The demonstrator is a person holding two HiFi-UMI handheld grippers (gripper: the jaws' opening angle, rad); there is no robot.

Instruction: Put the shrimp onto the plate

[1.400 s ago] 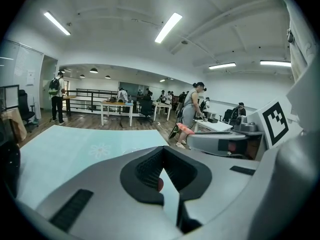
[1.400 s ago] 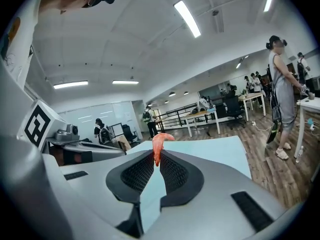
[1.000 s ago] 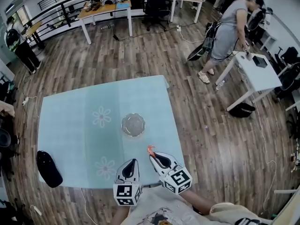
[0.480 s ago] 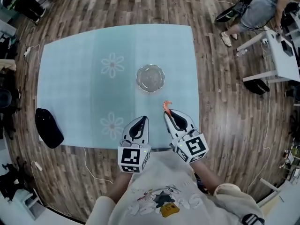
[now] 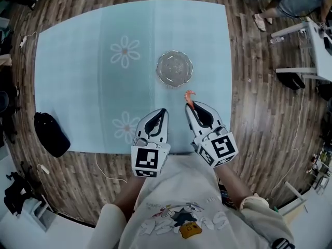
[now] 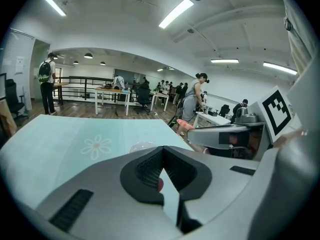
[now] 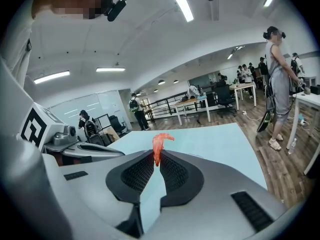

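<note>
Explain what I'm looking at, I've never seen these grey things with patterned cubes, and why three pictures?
No robot: a person holds a two-jaw gripper in each hand. One picture comes from a camera on the person's head, looking down; the other two from cameras riding on the grippers. On the light blue table lie a clear plate and a dark object at its left edge. The right gripper pinches an orange shrimp, short of the plate. The left gripper is shut and empty.

The shrimp [image 7: 159,140] — its lower end — is hidden between the jaws of the right gripper [image 7: 156,154].
</note>
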